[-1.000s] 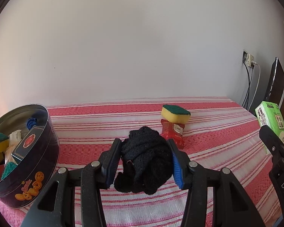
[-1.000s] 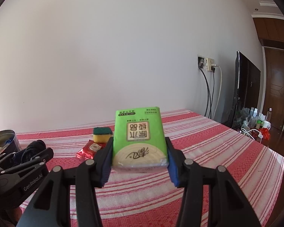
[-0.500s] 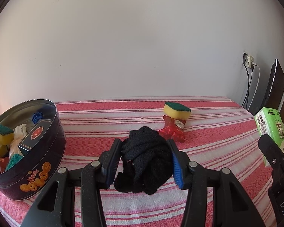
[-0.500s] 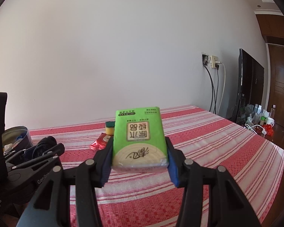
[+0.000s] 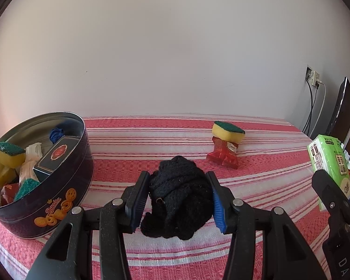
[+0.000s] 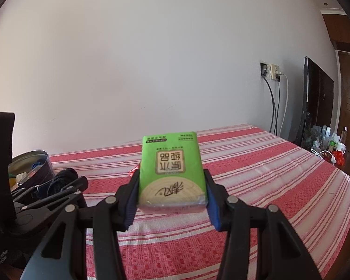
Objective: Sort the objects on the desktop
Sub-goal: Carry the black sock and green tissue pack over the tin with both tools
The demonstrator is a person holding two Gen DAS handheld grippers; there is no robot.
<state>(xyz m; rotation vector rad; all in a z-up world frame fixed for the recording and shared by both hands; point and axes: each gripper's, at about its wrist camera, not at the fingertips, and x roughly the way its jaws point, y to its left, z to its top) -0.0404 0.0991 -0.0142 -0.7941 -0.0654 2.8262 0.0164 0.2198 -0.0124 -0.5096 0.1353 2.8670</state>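
Both grippers loaded: left gripper (image 5: pixel 178 200) pinched black knit bundle (image 5: pixel 179 193) right of cookie tin (image 5: pixel 65 186); right gripper (image 6: pixel 171 200) clamped green tissue pack (image 6: pixel 171 170).

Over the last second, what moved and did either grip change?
Both views panned: the cookie tin slid further into the left wrist frame, and the sponge on the red packet drifted behind the pack in the right view. Grips unchanged: left gripper still clamps the black knit bundle, right gripper the green tissue pack.
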